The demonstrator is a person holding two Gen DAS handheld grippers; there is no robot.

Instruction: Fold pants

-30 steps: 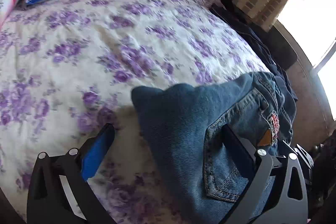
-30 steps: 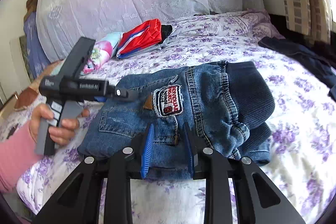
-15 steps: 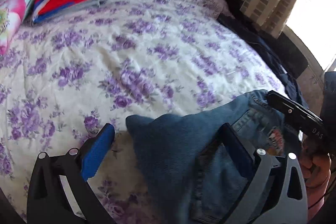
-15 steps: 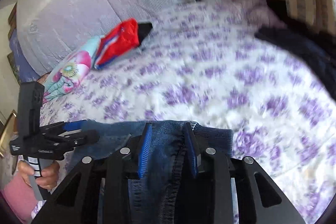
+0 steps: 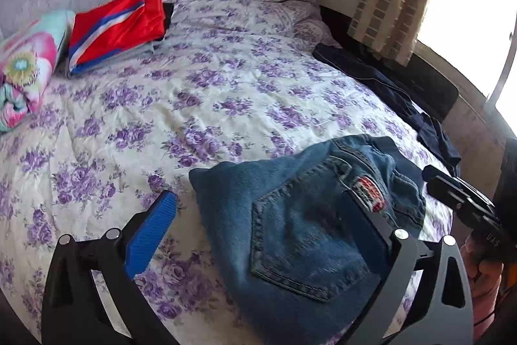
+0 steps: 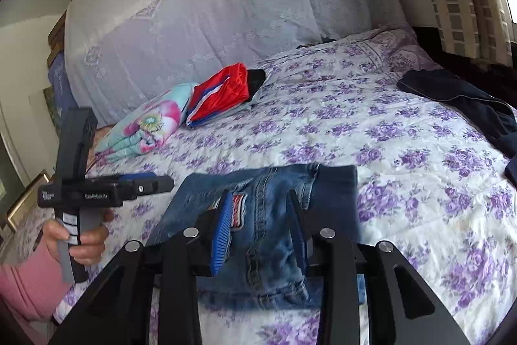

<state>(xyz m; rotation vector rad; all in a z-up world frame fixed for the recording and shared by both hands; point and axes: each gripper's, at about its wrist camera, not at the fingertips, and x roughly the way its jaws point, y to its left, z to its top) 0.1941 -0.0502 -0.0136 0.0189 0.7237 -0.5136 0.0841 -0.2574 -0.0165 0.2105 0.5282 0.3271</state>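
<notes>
Right wrist view shows your folded jeans (image 6: 258, 235) lying near on the bedspread (image 6: 404, 151), your right gripper (image 6: 261, 231) just opening, pads clear of the denim. Your left gripper (image 5: 268, 225) stands wide apart, empty. Folding looks finished; next, probably carry the bundle to the far-left stack of folded clothes (image 6: 223, 92).

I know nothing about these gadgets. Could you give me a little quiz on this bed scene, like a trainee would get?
1. Which garment lies nearest the left tongs? A) jeans B) a white towel C) a green sock
2. True or false: the left tongs are clamped shut.
3. What lies right beside the red folded garment, away from the window?

Key
1. A
2. False: they stand wide open.
3. The flowery bundle.
</notes>
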